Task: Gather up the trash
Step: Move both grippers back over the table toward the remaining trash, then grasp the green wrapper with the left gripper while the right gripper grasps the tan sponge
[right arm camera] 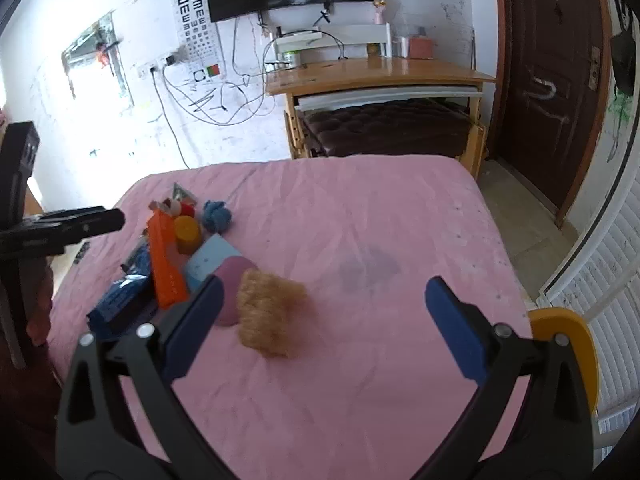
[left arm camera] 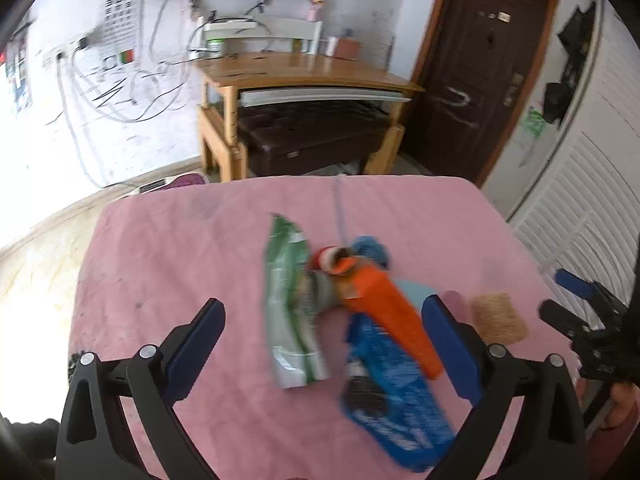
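Left wrist view: left gripper [left arm camera: 320, 328] hangs spread wide over the pink-covered desk [left arm camera: 168, 248], nothing between its fingers. Below lie a green wrapper [left arm camera: 292, 300], an orange box [left arm camera: 384, 312] and a blue packet [left arm camera: 396, 392], their print too blurred to read. Right gripper [right arm camera: 324, 316] is also spread, near a tan scrubber [right arm camera: 272, 312]. An eye chart [right arm camera: 196, 12] shows rows of "E".
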